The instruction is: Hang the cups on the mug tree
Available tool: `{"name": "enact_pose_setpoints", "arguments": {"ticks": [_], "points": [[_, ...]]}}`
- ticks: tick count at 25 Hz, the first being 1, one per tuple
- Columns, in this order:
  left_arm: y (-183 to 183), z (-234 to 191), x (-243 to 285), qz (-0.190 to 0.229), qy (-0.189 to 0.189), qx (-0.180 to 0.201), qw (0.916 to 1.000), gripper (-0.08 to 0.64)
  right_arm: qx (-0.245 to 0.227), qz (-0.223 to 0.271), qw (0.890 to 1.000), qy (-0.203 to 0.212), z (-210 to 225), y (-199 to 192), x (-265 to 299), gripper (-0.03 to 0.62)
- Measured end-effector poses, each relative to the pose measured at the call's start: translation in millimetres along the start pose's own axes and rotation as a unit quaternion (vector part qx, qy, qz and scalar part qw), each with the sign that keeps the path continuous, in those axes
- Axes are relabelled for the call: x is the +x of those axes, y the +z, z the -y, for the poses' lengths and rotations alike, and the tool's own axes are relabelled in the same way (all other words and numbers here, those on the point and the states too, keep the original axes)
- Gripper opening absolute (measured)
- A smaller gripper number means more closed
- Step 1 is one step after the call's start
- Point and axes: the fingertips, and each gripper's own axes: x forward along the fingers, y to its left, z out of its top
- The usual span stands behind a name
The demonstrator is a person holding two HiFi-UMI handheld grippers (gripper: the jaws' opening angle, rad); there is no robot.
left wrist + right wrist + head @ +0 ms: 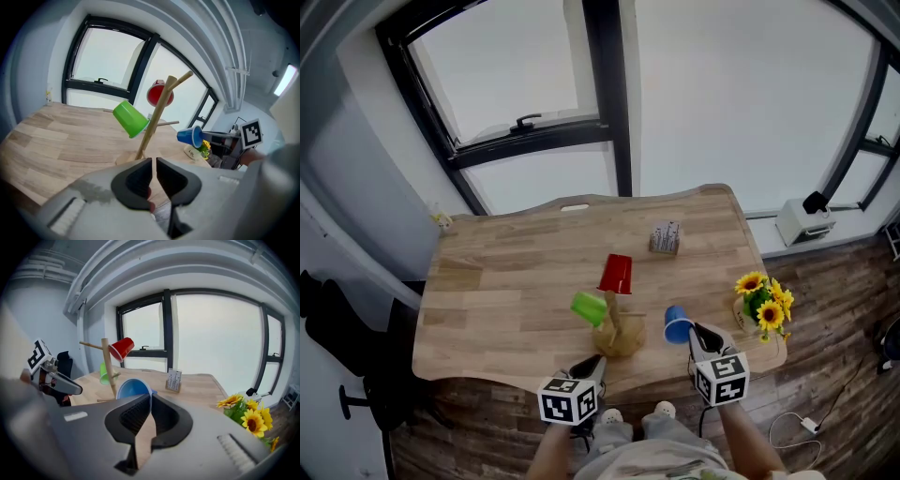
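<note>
One tree (622,339), two hung cups (616,274), blue cup (678,324)

Figure: office-type room, with a wooden desk (516,272) beneath large dark-framed windows (722,94), a black swivel chair (337,328) and a plank floor (834,309).

A light wooden table with a wavy far edge (506,281) carries a wooden mug tree (619,336) near its front, a small printed card holder (665,238) farther back, and a pot of yellow sunflowers (764,305) at the right edge.
</note>
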Motion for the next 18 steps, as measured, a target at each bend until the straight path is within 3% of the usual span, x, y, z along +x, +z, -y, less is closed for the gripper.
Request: {"name": "enact_pose_setpoints", "arguments": {"ticks": [10,18], "points": [[8,0,-3,0.016,-0.008,-0.022,0.9996,0.005,-0.005,0.051,0.998,-0.043,29,36,-13,0.014],[6,-1,-6,0.016,-0.005,-0.021,0.9996,0.005,-0.032,0.053,0.997,-0.048,23,42,-7,0.014]]}}
